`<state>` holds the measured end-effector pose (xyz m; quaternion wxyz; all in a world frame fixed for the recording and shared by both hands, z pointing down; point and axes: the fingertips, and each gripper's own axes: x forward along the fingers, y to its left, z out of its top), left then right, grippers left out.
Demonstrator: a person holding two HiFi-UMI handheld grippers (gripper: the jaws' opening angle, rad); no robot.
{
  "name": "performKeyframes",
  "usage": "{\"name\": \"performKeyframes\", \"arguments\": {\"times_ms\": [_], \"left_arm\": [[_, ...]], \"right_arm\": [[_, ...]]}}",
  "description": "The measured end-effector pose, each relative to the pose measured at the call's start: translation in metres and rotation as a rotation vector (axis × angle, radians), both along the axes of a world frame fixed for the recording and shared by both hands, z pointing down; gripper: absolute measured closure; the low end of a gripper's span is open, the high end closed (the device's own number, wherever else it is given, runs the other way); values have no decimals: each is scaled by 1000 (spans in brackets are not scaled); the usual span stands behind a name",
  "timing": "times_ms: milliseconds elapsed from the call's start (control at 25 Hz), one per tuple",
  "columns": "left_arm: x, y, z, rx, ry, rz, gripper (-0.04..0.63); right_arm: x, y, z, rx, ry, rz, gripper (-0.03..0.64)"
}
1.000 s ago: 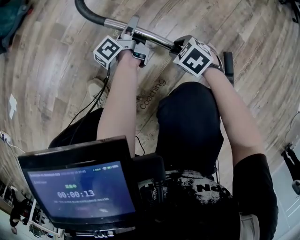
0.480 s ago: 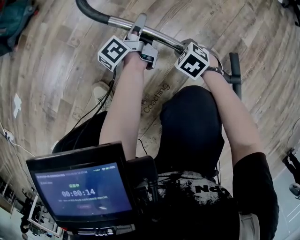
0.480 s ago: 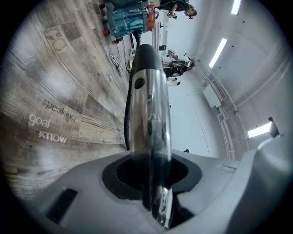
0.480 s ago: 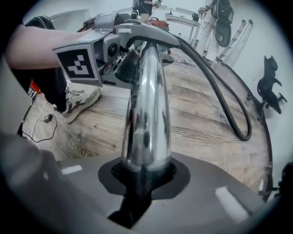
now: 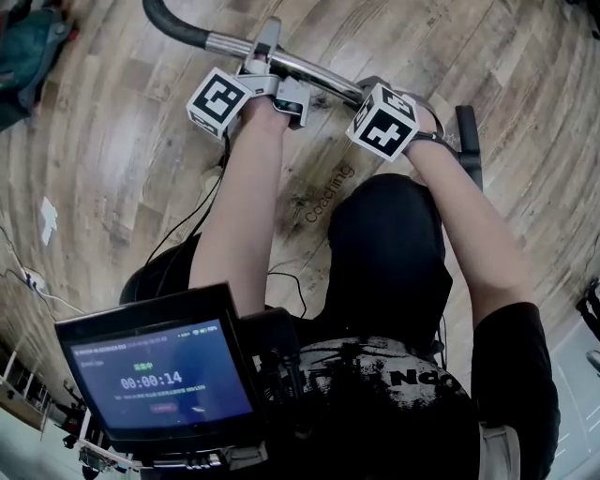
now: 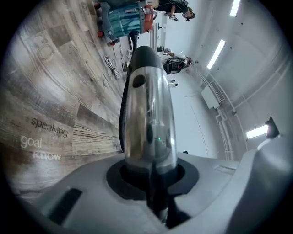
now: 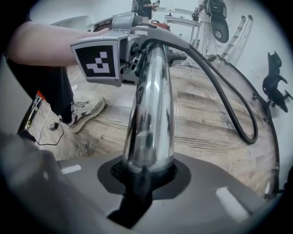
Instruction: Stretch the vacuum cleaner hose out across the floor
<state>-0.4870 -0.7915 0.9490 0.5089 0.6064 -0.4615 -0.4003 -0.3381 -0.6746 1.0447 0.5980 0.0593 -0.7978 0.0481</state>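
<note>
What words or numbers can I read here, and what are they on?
"Coaching": wooden floor.
"speaking", "goal", "know": same floor, left gripper view.
"00:00:14": screen; its smaller lines are too blurred to read.
Lettering on the shirt: cut off, unreadable.

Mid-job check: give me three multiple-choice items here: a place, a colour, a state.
1. Which gripper holds the shiny chrome tube nearer its black curved end? A left gripper B right gripper C neither
2. The ribbed flexible hose is: A white B black C red
3. The right gripper's jaws are: A wide apart, empty B shut on the tube C holding cloth
Key: 1 A, the head view shows it beside that end, jaws just closed tighter; 2 B, plainly black; 3 B, pads press the tube, though they just eased slightly.
</note>
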Motion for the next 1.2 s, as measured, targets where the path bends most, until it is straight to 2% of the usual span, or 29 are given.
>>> {"name": "performKeyframes", "arguments": {"times_ms": [120,280,480,640,800,920,1000,1080,1120,1200], "left_arm": [[-4,4,-35,-25,-51,48,532],[-12,31,-105,-73,-28,55,534],[-10,64,-203,-102,-183,136,537],[11,86,-300,-111,-180,175,535],[24,92,-392,-96,-165,199,534],[38,101,-448,-70,-159,223,534],[59,103,-489,-30,-172,240,534],[88,103,-526,8,-230,262,532],[104,100,-543,32,-259,274,534],[134,99,-576,84,-259,302,534]], "right_arm": [[-9,6,-29,-29,17,8,537],[-27,37,-96,-93,-21,31,545],[-33,77,-194,-143,-69,56,548],[-24,108,-290,-189,-117,72,548],[-14,115,-384,-202,-132,72,545],[-7,135,-438,-283,-175,89,543],[10,147,-474,-343,-220,108,543],[34,148,-506,-362,-274,117,543],[47,144,-518,-355,-290,115,543],[70,141,-537,-307,-267,100,539]]}}
